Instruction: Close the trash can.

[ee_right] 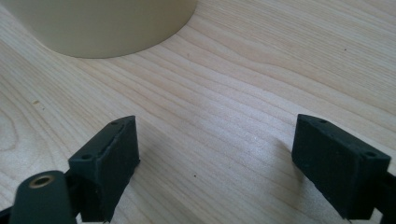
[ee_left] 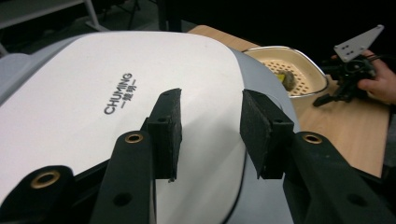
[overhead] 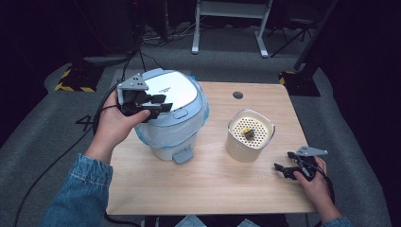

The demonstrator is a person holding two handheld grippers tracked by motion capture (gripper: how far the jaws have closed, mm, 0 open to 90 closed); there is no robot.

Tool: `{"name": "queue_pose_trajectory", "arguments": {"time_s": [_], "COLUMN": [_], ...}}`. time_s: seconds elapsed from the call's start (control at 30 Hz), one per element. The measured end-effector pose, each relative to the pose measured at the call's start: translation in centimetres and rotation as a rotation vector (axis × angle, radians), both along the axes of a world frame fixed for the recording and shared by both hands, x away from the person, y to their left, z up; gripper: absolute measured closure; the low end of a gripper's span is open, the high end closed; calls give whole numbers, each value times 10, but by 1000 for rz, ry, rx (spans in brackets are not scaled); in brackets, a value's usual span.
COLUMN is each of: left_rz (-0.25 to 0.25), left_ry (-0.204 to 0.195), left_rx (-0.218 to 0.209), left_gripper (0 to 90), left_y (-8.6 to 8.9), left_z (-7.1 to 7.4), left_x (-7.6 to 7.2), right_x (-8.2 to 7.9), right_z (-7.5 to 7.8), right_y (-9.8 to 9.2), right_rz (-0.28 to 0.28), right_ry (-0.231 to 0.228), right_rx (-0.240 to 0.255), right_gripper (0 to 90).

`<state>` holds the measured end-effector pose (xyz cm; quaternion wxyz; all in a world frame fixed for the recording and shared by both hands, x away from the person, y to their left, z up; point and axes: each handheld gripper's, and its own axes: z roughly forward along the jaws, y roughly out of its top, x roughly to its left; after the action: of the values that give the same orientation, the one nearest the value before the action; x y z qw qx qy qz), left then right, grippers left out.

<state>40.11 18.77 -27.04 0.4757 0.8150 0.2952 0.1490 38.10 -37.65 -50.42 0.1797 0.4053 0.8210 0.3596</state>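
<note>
The bin (overhead: 170, 113), a small white pedal bin with a closed white lid (ee_left: 116, 93) and a pale blue bag (overhead: 201, 118) showing around its rim, stands on the left half of the wooden table (overhead: 213, 179), with its grey foot pedal (overhead: 182, 154) facing the person. The lid carries the printed word CHUMING. To the right of the bin, apart from it, stands a cream container (overhead: 249, 135) with rounded corners and a perforated insert; a small yellow and dark scrap (overhead: 246, 132) lies on the insert.

The left gripper (overhead: 155, 105) hovers over the near-left part of the bin's lid, held in the person's left hand (overhead: 113, 124). Its jaws are partly open, with a clear gap between the pads, and hold nothing; whether the pads touch the lid cannot be told.

The right gripper (overhead: 283, 170) is well to the right of the bin, beyond the cream container, low over the table's near-right part, held in the right hand (overhead: 318, 182). Its jaws are spread wide and empty, pointing toward the container's base.
</note>
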Motion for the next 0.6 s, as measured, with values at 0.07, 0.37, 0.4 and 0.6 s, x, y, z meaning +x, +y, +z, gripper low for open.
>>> {"name": "queue_pose_trajectory", "arguments": {"time_s": [0.07,0.37,0.4,0.6], "left_rz": [21,29,30,24], "left_ry": [-13,-50,-53,-46], "left_rx": [20,28,34,59], "left_gripper": [592,595,597,600], "left_y": [-3,-12,-12,-14], "left_z": [1,-3,-2,-1], "left_x": [1,4,4,4], "right_x": [0,0,0,0], "right_z": [0,0,0,0], "right_y": [0,0,0,0], "right_rz": [0,0,0,0], "right_ry": [0,0,0,0], "right_rx": [0,0,0,0], "right_gripper": [150,150,150,150]}}
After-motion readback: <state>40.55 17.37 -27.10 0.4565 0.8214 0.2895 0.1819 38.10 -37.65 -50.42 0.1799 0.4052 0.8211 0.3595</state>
